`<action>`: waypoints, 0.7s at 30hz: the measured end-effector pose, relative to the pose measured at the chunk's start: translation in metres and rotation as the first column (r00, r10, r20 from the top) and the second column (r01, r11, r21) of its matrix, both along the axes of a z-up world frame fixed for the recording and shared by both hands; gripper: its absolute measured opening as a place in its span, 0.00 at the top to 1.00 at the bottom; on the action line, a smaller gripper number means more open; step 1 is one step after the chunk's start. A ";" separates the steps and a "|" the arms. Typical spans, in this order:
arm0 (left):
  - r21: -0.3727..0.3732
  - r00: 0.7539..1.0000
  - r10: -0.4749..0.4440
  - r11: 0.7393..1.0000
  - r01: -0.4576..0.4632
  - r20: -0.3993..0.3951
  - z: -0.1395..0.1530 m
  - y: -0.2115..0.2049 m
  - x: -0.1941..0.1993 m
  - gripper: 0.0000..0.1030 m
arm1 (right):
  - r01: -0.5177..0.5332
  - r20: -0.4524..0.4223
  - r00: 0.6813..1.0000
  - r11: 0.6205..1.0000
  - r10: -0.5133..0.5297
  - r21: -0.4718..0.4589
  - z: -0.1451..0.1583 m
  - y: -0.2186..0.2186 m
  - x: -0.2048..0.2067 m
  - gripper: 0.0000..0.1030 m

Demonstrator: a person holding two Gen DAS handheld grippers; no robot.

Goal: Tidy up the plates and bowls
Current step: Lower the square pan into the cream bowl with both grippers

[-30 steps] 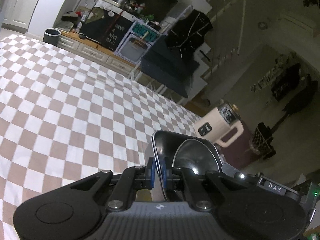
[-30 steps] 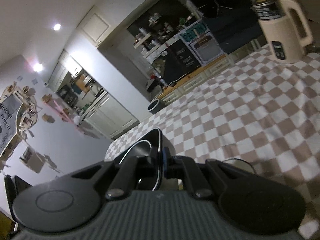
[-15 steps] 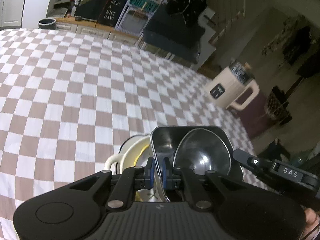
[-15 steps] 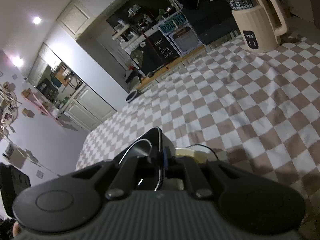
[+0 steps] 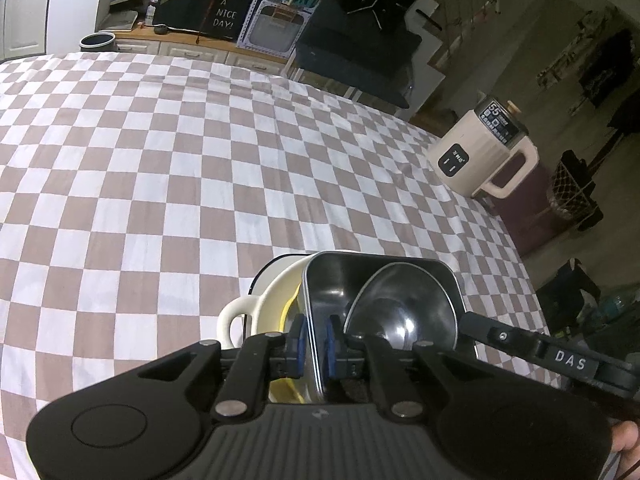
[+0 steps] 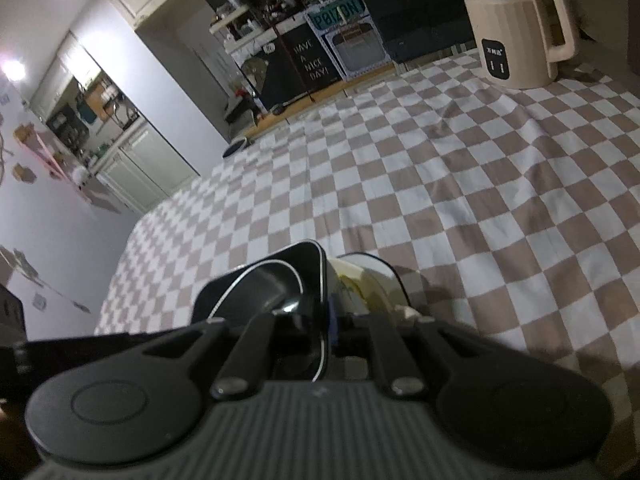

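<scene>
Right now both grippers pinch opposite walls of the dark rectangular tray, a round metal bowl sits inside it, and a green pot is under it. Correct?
Not quite: the pot is cream, not green, per the left wrist view. The rest holds: left gripper, right gripper, tray, bowl.

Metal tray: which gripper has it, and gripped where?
Both. The left gripper is shut on one side rim of the metal tray, the right gripper on the opposite rim. A steel bowl sits inside, over a cream pot.
</scene>
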State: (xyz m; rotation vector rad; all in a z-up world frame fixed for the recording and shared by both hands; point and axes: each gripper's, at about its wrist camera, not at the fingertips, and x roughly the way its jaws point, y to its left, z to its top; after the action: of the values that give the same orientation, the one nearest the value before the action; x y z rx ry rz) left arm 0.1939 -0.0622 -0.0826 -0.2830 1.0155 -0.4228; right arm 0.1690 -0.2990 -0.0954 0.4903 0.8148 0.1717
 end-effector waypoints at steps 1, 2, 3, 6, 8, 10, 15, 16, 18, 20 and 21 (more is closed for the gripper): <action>0.002 1.000 -0.001 1.000 0.001 0.000 0.000 0.000 0.000 0.90 | -0.001 -0.004 1.000 1.000 0.001 -0.009 0.000 0.001 0.000 0.89; 0.003 1.000 -0.002 1.000 0.002 0.000 0.000 -0.001 0.000 0.90 | -0.002 -0.008 1.000 1.000 0.002 -0.018 0.000 0.002 -0.001 0.89; 0.005 1.000 -0.003 1.000 0.003 0.000 -0.001 -0.001 0.000 0.90 | -0.004 -0.011 1.000 1.000 0.003 -0.027 0.000 0.002 -0.001 0.89; 0.012 1.000 -0.007 1.000 0.007 -0.001 -0.002 -0.003 0.000 0.90 | -0.006 -0.021 1.000 0.999 0.005 -0.039 -0.002 0.003 -0.001 0.89; 0.021 1.000 -0.010 1.000 0.010 -0.004 -0.003 -0.004 0.000 0.90 | -0.007 -0.029 1.000 0.999 0.005 -0.045 -0.003 0.004 -0.001 0.89; 0.033 1.000 -0.014 0.999 0.014 -0.003 -0.004 -0.007 0.000 0.90 | -0.007 -0.037 0.999 0.998 0.005 -0.054 -0.004 0.004 0.001 0.89; 0.040 1.000 -0.023 0.999 0.023 0.001 -0.005 -0.010 0.001 0.90 | -0.008 -0.055 0.998 0.997 0.004 -0.080 -0.007 0.006 0.002 0.88; 0.042 1.000 -0.023 0.999 0.023 0.000 -0.005 -0.010 0.001 0.90 | -0.008 -0.059 0.998 0.996 0.003 -0.083 -0.007 0.006 0.002 0.88; 0.047 1.000 -0.024 0.999 0.023 0.003 -0.006 -0.011 0.001 0.90 | -0.010 -0.061 0.998 0.996 0.005 -0.085 -0.008 0.005 0.002 0.88; 0.051 1.000 -0.023 0.998 0.022 0.004 -0.006 -0.012 0.001 0.90 | -0.008 -0.062 0.998 0.997 0.003 -0.081 -0.009 0.005 0.002 0.88; 0.053 1.000 -0.022 0.998 0.022 0.004 -0.006 -0.012 0.001 0.90 | -0.008 -0.062 0.998 0.997 0.003 -0.080 -0.009 0.005 0.003 0.88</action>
State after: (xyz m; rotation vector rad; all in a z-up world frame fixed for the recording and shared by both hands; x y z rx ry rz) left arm 0.1951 -0.0743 -0.0890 -0.2234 1.0246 -0.4161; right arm 0.1716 -0.2942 -0.1046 0.4195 0.8805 0.1284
